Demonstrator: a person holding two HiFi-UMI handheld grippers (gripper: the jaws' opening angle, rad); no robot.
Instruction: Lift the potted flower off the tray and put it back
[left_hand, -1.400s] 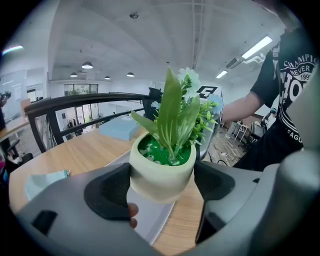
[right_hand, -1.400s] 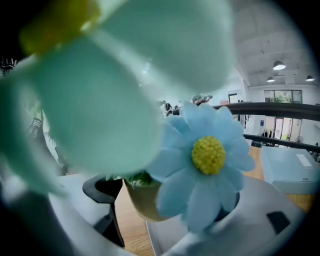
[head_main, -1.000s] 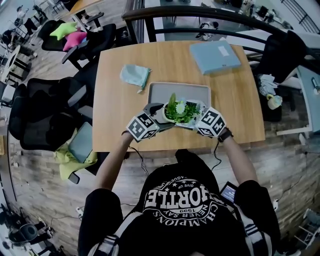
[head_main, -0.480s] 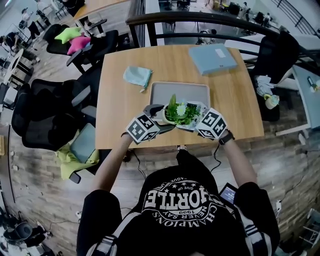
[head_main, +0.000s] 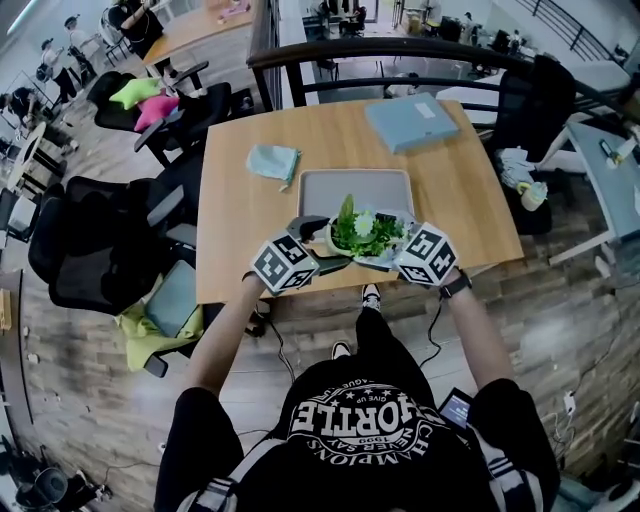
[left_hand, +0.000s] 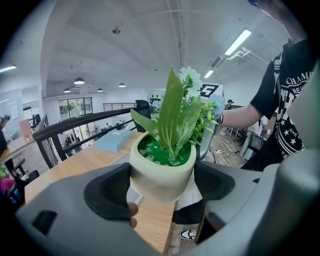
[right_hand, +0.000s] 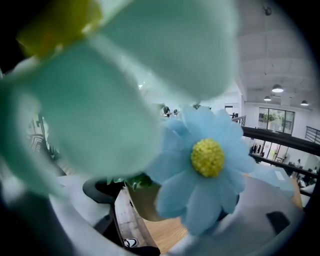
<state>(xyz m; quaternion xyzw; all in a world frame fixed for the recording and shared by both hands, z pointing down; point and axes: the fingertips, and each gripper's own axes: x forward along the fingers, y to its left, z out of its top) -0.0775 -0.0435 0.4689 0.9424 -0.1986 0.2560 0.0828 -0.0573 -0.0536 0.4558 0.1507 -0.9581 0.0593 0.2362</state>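
Potted flower (head_main: 362, 232) pulled back off one tray (head_main: 328, 186), left claw (left_hand: 162, 186), right claw (right_hand: 170, 205) clamping

Print is noted on the black T-shirt (head_main: 355, 415), seen upside down in the head view: a large word read as "HORTLE" (first letters uncertain), with "CHAMPIONS NEVER SAY GIVE UP" and "1999" arched around it. In the left gripper view only "CHAM" and "NEVE" are shown. Square black-and-white codes, no letters, are carried on the marker cubes (head_main: 284, 263). The small label on the blue folder (head_main: 411, 121) cannot be read.
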